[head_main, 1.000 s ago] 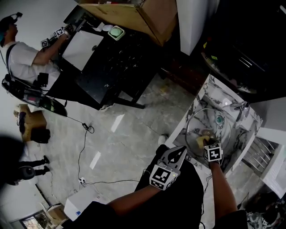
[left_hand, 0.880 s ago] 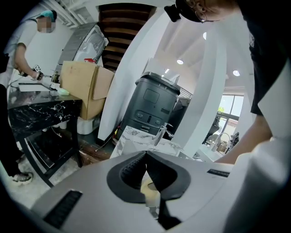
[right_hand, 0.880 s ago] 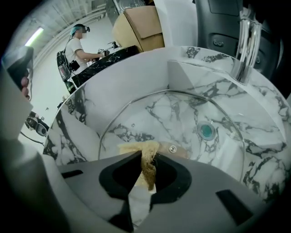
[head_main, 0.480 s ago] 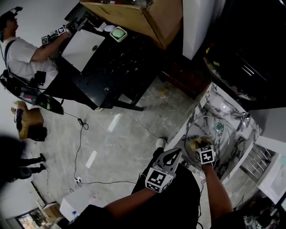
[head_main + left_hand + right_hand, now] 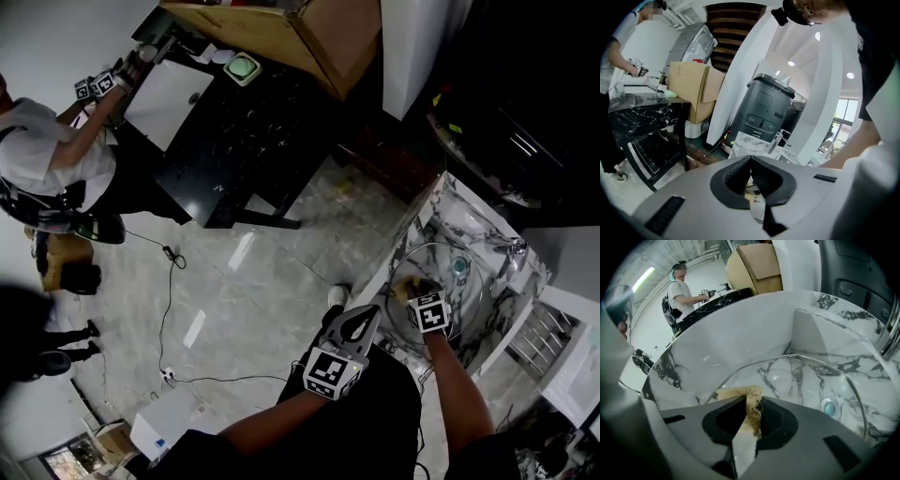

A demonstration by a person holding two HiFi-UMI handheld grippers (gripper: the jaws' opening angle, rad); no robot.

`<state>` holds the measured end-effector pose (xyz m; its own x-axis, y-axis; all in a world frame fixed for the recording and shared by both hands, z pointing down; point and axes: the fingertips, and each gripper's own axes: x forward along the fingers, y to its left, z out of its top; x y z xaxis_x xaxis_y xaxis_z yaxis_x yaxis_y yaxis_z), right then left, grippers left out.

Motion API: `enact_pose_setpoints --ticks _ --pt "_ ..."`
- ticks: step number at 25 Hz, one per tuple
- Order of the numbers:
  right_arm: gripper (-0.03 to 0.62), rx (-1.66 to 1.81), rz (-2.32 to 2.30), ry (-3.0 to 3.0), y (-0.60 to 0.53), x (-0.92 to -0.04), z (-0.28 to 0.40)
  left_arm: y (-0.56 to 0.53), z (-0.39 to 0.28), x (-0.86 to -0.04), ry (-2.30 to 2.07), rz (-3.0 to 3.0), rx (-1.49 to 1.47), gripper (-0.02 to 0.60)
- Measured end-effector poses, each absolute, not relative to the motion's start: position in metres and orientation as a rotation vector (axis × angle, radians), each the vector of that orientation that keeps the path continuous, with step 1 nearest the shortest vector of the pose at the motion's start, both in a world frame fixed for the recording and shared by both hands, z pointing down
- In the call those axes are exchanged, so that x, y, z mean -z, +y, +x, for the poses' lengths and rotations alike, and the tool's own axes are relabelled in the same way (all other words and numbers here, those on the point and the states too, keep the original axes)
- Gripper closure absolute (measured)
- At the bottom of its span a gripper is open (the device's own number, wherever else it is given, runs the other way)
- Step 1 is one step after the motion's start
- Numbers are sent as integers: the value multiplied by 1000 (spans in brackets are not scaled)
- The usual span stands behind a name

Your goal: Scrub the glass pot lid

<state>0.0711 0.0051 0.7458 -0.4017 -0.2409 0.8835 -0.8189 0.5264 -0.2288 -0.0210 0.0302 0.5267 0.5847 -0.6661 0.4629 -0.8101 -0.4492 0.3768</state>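
Observation:
The glass pot lid [image 5: 453, 274] lies in the white marbled sink [image 5: 441, 202] at the right of the head view. In the right gripper view its metal rim [image 5: 797, 358] arcs across the basin. My right gripper [image 5: 415, 292] is at the lid's near left edge, shut on a tan fibrous scrubber [image 5: 735, 392] that rests against the glass. The jaws of the right gripper [image 5: 751, 404] pinch the scrubber's strands. My left gripper [image 5: 362, 323] hangs outside the sink by its front corner, and in its own view the left gripper [image 5: 751, 160] is shut with nothing in it.
A chrome faucet [image 5: 511, 228] stands at the sink's back, and the drain [image 5: 828, 406] is under the lid. A dark appliance [image 5: 761, 110] stands behind the sink. Across the floor, another person [image 5: 42, 155] works at a black table [image 5: 234, 122]. A cable [image 5: 169, 309] trails on the floor.
My right gripper slid the scrubber leftward along the lid toward its near left edge. The left gripper barely moved. The person at the black table leaned in.

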Motion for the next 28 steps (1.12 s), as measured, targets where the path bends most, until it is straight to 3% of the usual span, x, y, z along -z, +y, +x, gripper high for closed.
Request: enact_pose_setpoints --ticks 28 --pt "523 -786 1132 -1850 -48 -747 147 23 9 -537 -1084 2251 -354 566"
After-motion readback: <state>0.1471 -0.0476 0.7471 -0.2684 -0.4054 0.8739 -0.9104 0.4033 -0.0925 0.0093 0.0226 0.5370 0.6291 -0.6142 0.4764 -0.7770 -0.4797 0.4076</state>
